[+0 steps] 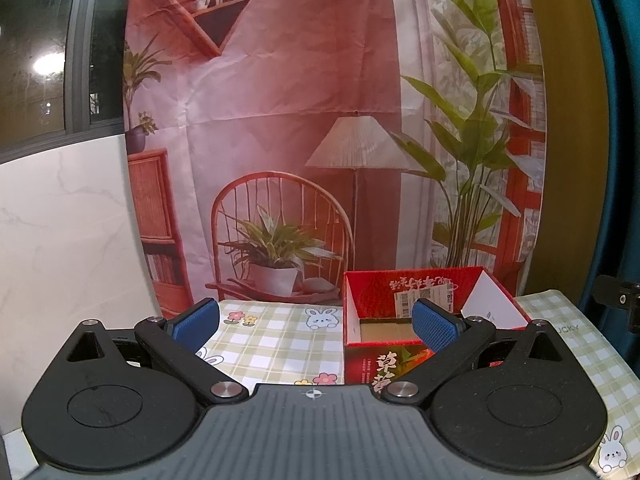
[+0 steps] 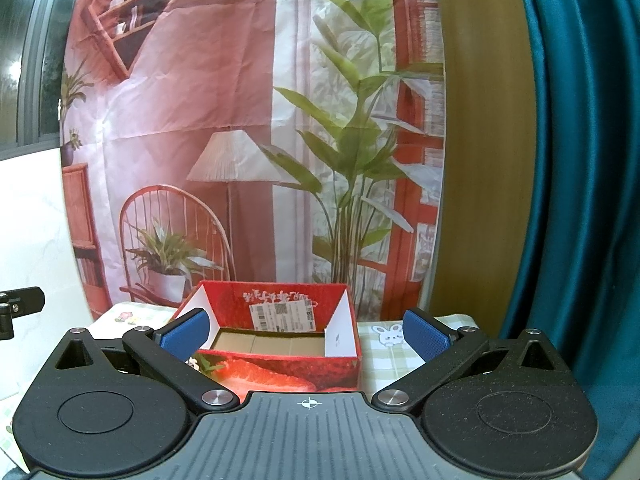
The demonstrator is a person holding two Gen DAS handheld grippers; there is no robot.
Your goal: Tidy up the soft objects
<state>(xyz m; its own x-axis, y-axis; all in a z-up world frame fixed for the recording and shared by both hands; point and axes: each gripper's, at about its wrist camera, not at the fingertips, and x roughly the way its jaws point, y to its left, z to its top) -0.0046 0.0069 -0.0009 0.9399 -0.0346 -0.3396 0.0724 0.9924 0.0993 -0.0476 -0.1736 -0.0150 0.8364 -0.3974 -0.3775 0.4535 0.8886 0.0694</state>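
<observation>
An open red cardboard box with a strawberry print stands on the checked tablecloth. Its brown bottom looks bare. In the left wrist view the box sits right of centre, behind the right blue pad. My left gripper is open and empty above the cloth. In the right wrist view the same box is straight ahead between the fingers. My right gripper is open and empty just in front of it. No soft object shows in either view.
A printed backdrop of a room with a chair, lamp and plants hangs behind the table. A white marble wall is on the left and a teal curtain on the right. A black clamp shows at the left edge.
</observation>
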